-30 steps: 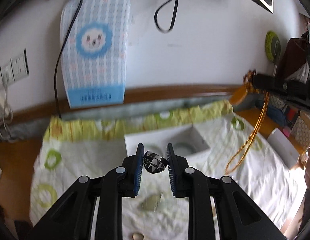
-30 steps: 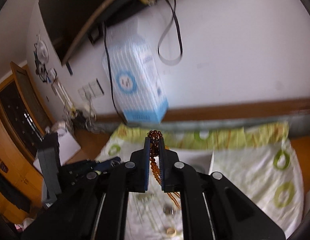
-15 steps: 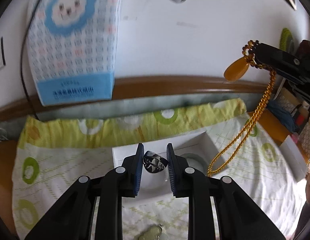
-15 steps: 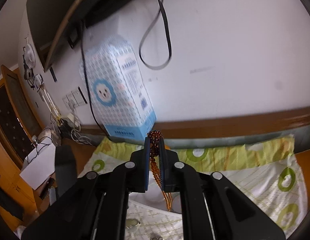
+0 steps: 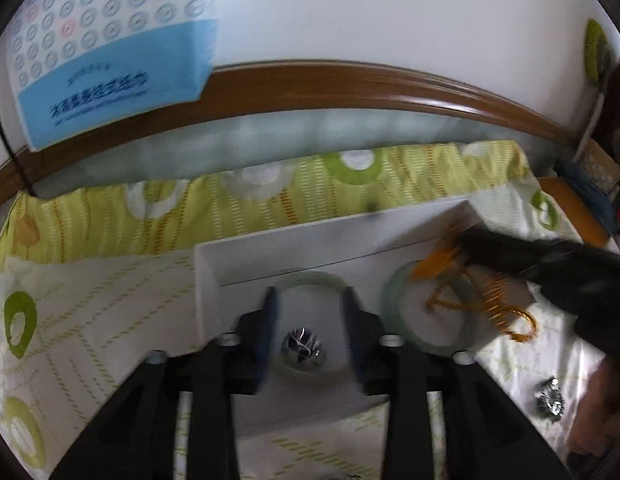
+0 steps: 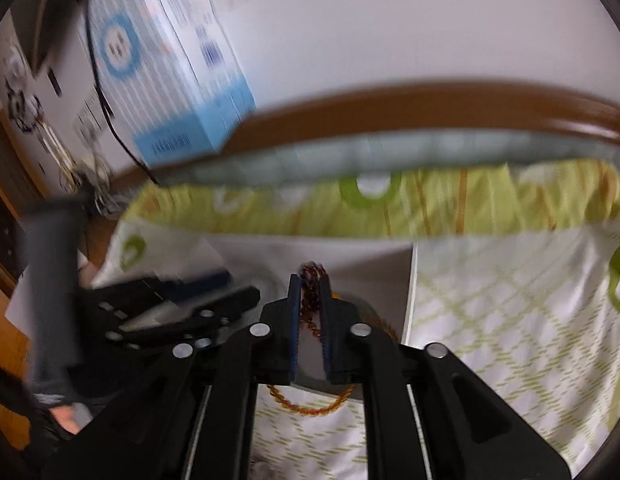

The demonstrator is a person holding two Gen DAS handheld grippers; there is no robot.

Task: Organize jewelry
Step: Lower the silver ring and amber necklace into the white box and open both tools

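Partly blurred, the left gripper [image 5: 310, 312] gapes above a ring [image 5: 301, 345]; the right gripper [image 6: 310, 304] pinches a bead strand [image 6: 310, 300].

Soft, even daylight; heavy motion blur, fisheye bending and dark corners.

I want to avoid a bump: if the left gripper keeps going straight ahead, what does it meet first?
Probably the silver ring lying inside the jade bangle in the white box, between the open left gripper fingers; depth is unclear.
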